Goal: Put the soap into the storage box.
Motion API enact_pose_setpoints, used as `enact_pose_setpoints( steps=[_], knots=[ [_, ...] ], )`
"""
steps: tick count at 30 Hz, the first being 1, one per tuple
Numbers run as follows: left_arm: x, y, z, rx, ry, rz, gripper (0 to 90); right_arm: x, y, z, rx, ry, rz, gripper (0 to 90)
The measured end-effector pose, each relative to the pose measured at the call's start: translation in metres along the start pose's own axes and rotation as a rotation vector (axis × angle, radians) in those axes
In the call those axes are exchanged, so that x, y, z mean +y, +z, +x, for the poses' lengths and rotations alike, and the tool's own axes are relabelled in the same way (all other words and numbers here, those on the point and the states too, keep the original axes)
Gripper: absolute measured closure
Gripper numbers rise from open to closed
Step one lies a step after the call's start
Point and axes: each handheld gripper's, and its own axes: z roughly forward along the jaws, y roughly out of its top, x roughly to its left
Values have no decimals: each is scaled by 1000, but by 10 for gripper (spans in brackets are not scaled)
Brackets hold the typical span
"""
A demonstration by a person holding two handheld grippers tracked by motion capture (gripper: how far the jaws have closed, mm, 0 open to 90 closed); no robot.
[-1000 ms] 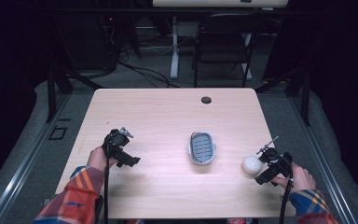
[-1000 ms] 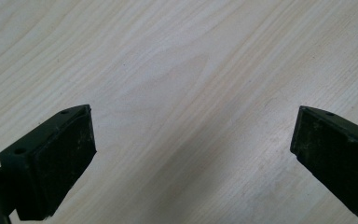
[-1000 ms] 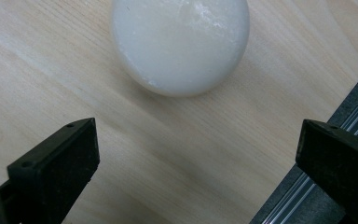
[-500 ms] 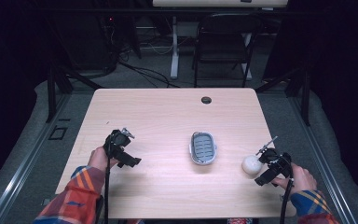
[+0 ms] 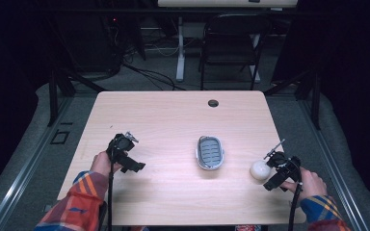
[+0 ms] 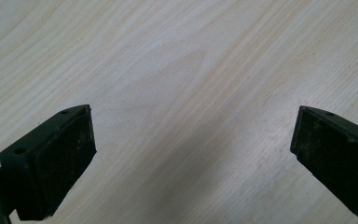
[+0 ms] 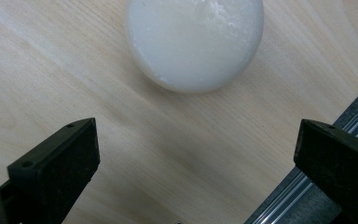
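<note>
The right gripper (image 5: 272,174) is spread wide near the surface's right edge, holding nothing; a white round soap (image 5: 259,171) lies just ahead of its jaws, not between them. In the right gripper view the soap (image 7: 195,42) sits on bare wood, with the edge and a metal rail close by. Further left, near the middle, sits a grey oval soap dish (image 5: 209,152). The left gripper (image 5: 125,156), also spread and empty, hovers over open wood (image 6: 177,93) at the left side. The far half of the surface (image 5: 173,110) lies open.
</note>
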Motion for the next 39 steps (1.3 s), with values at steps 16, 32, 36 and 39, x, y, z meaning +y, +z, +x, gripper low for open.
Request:
enact_pose_setpoints(
  steps=[16,32,36,39],
  knots=[
    [0,0,0,0,1,0,0,16,-2,-2,-1,15,-8,0],
    [2,2,0,-7,2,-8,0,36,-3,-5,21,7,29,0],
    [3,4,1,-13,6,2,0,42,-2,-6,23,0,26,0],
    [3,3,1,-11,4,-4,0,48,2,-5,28,-5,42,0]
  ],
)
